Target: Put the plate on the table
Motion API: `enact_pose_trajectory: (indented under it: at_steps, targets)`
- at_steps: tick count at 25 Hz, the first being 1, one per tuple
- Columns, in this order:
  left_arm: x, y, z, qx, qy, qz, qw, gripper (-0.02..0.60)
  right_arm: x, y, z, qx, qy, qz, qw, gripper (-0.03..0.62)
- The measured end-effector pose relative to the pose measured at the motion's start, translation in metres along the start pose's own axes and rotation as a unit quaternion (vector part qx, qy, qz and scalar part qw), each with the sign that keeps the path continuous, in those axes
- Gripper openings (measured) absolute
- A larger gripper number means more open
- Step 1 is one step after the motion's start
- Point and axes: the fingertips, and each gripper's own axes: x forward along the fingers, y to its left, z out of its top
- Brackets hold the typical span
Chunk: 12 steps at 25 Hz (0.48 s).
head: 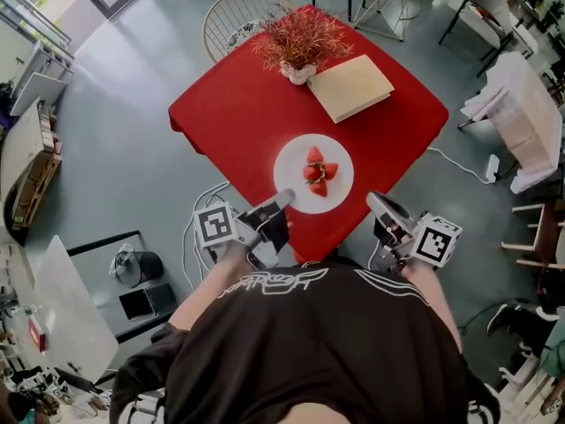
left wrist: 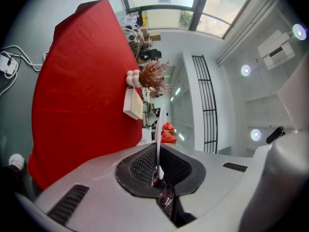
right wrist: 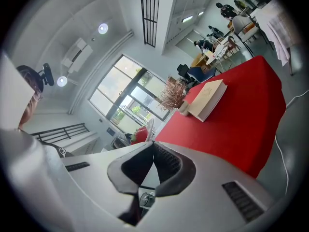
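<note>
Plate [head: 297, 159]: white and round, over the near part of the table, close to its near corner; impossible to tell from above whether resting on the cloth or held just off it.
Strawberries [head: 317, 173]: a small red cluster at the middle of the plate.
Left gripper [head: 284, 198]: reaches in from the near left, tips at the plate's near-left rim.
Left jaws: closed almost fully, pads pressed on both faces of the thin white rim, which stands edge-on between them in the left gripper view.
Right gripper [head: 374, 201]: near the plate's right side but apart from it, just off the table's near corner.
Right jaws: tips brought together, nothing caught between them.
Marker cubes: one behind each gripper, left [head: 214, 225] and right [head: 439, 238].
Table [head: 231, 104]: square, draped in red cloth, seen corner-on from the head view.
Book [head: 350, 87]: pale, closed, flat on the far right part of the cloth, well apart from the plate.
Vase [head: 298, 73]: small and white, just beside the book's left corner, holds a dried reddish plant [head: 300, 35].
Wire chair [head: 228, 20]: beyond the table's far left edge.
Cables [head: 199, 208]: white, on the grey floor by the left gripper.
</note>
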Motion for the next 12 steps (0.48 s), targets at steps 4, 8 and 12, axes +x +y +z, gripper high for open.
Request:
enact_pose_trajectory:
  at_steps: [4, 8, 12]
  targets:
    - [0.018, 0.0, 0.018, 0.006, -0.013, 0.001, 0.9999, 0.017, 0.002, -0.018, 0.014, -0.003, 0.01, -0.01, 1.0, 0.008]
    - [0.034, 0.0, 0.039, 0.011, -0.02, 0.003, 0.9997, 0.017, 0.01, -0.029, 0.029, -0.003, 0.014, -0.009, 1.0, 0.008]
    - [0.043, 0.002, 0.055, 0.01, -0.031, 0.003, 0.9995, 0.017, 0.02, -0.036, 0.036, 0.004, 0.02, -0.004, 1.0, 0.008]
